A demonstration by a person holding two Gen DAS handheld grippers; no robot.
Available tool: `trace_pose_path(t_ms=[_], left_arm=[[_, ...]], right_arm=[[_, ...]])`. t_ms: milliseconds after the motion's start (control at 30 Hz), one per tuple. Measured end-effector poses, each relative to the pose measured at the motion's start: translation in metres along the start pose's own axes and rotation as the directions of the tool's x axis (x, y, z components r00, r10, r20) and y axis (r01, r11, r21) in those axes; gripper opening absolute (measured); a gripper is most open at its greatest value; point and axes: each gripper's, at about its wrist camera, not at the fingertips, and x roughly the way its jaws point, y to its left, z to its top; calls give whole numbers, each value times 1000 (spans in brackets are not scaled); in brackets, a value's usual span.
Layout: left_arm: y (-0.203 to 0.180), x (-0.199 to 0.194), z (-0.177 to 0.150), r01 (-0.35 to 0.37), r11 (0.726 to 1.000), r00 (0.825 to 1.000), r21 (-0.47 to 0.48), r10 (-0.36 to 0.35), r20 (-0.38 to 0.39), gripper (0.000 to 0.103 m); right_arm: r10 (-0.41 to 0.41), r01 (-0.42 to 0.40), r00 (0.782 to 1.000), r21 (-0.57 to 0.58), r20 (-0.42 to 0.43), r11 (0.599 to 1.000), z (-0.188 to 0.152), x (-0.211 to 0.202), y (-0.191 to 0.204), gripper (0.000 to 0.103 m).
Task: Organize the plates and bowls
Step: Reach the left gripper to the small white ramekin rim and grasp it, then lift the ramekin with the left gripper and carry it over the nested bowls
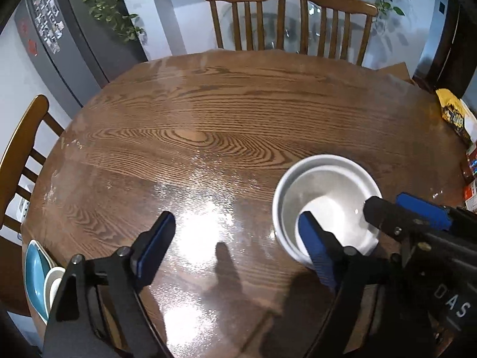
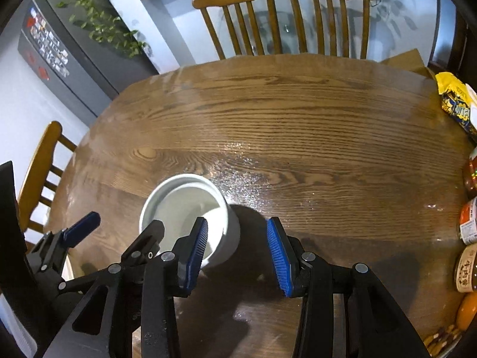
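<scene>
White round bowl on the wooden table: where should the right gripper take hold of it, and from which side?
Probably by the rim. The white round bowl stands upright and open, its steep wall too wide to span. The open right gripper already straddles the near right wall, one finger inside; coming from above, it could pinch there.

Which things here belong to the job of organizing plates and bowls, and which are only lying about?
Belonging to the job:
- white bowl on the table, with the right gripper open across its near wall
- teal plate and small white bowl at the table's left edge
- left gripper, open

Only lying about:
- yellow snack bag
- jars
- chairs
</scene>
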Motion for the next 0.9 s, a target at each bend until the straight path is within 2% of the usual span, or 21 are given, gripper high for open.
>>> trace_pose_path(t_ms=[100, 133, 200, 267, 400, 667, 900], left_arm=[[-3, 5, -1, 18, 1000, 1000, 7, -18, -16, 71], [-3, 5, -1, 27, 1000, 1000, 7, -27, -14, 70], [-5, 4, -1, 47, 999, 999, 10, -47, -17, 59], [-9, 4, -1, 69, 997, 997, 19, -68, -21, 49], [-14, 5, 0, 99, 995, 995, 29, -98, -23, 36], [-21, 7, -1, 148, 989, 988, 16, -147, -54, 33], [-23, 8, -3, 154, 988, 987, 21, -153, -49, 32]], right_arm=[[10, -10, 1000, 8, -20, 1000, 1, 8, -4, 43], [15, -15, 1000, 11, -21, 1000, 1, 9, -5, 40], [34, -33, 999, 13, -20, 999, 1, 10, -5, 36], [44, -43, 999, 10, -21, 999, 2, 10, -4, 27], [54, -54, 998, 2, -19, 999, 3, 12, 3, 16], [77, -76, 997, 21, -23, 997, 3, 13, 2, 14], [80, -79, 997, 22, -19, 997, 3, 14, 1, 14]])
